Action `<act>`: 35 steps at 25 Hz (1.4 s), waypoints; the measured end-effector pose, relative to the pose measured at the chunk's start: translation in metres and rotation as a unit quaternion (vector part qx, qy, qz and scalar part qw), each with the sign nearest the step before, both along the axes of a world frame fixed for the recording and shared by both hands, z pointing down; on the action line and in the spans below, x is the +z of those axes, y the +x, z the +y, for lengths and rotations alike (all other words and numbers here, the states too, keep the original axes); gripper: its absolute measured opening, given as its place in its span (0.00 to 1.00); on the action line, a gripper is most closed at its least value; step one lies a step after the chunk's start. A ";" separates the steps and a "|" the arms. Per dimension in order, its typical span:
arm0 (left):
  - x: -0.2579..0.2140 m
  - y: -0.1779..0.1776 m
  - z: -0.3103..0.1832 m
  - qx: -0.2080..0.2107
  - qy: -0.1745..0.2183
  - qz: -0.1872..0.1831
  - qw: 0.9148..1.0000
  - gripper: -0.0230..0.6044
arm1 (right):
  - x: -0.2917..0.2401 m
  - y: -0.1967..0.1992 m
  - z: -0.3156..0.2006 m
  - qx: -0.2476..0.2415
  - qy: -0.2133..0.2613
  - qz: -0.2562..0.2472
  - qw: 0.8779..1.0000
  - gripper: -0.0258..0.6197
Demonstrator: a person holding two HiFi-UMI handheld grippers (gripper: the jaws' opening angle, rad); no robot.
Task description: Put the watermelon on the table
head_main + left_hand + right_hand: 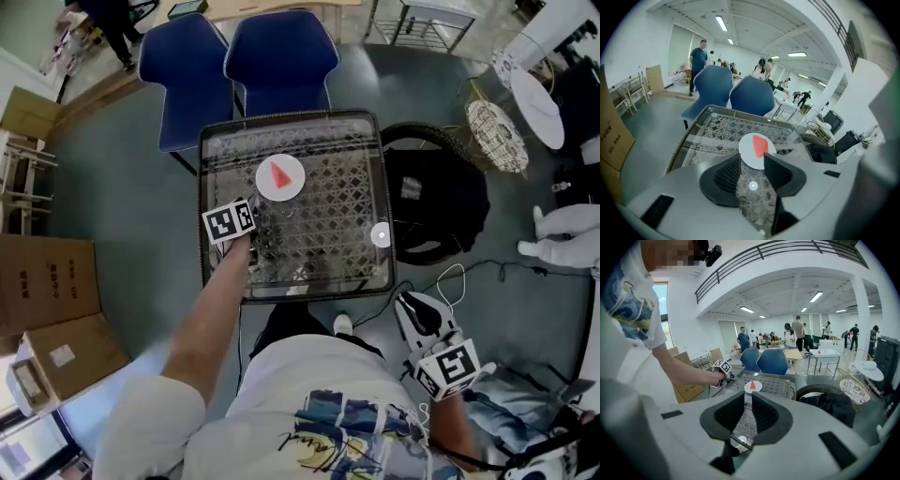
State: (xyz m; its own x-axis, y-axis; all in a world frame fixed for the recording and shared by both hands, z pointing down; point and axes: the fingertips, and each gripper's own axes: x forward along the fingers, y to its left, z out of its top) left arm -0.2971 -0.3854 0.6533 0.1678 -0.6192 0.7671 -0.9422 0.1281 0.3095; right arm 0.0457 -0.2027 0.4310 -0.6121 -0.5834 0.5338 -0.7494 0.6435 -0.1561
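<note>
A grey floor spreads under a glass-topped surface. Two blue chairs stand just behind it, cardboard boxes sit off to the left, and a wicker basket stands near a round white table on the right. The hall has white walls, strip lights on a white ceiling, a railed balcony overhead and a bright window.

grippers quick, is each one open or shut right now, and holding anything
left gripper: open, empty, over the glass table, just short of the plate with the watermelon slice.
right gripper: open, holding nothing.
</note>
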 end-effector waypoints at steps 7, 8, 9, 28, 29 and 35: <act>-0.096 0.081 0.101 0.055 0.080 0.033 0.995 0.13 | -0.005 0.046 0.018 -0.085 0.025 -0.035 0.995 0.12; -0.108 0.091 0.120 0.062 0.086 0.038 0.994 0.10 | -0.006 0.048 0.023 -0.097 0.029 -0.042 0.994 0.12; -0.120 0.101 0.140 0.068 0.092 0.044 0.992 0.07 | -0.008 0.050 0.029 -0.109 0.033 -0.046 0.992 0.12; -0.302 0.253 0.361 0.224 0.244 0.093 0.939 0.05 | -0.032 0.019 0.136 -0.252 0.060 -0.066 0.964 0.10; -0.308 0.251 0.372 0.225 0.251 0.098 0.936 0.05 | -0.035 0.012 0.143 -0.256 0.064 -0.064 0.962 0.10; -0.322 0.209 0.437 0.210 0.259 0.070 0.940 0.05 | -0.062 -0.025 0.187 -0.255 0.097 -0.064 0.960 0.10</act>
State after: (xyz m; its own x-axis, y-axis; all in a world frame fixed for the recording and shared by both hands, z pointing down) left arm -0.0879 0.0511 0.3313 0.5587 -0.7595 0.3331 -0.8208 -0.4490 0.3531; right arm 0.0208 -0.0152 0.3692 -0.8977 -0.2709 0.3476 -0.3117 0.9478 -0.0664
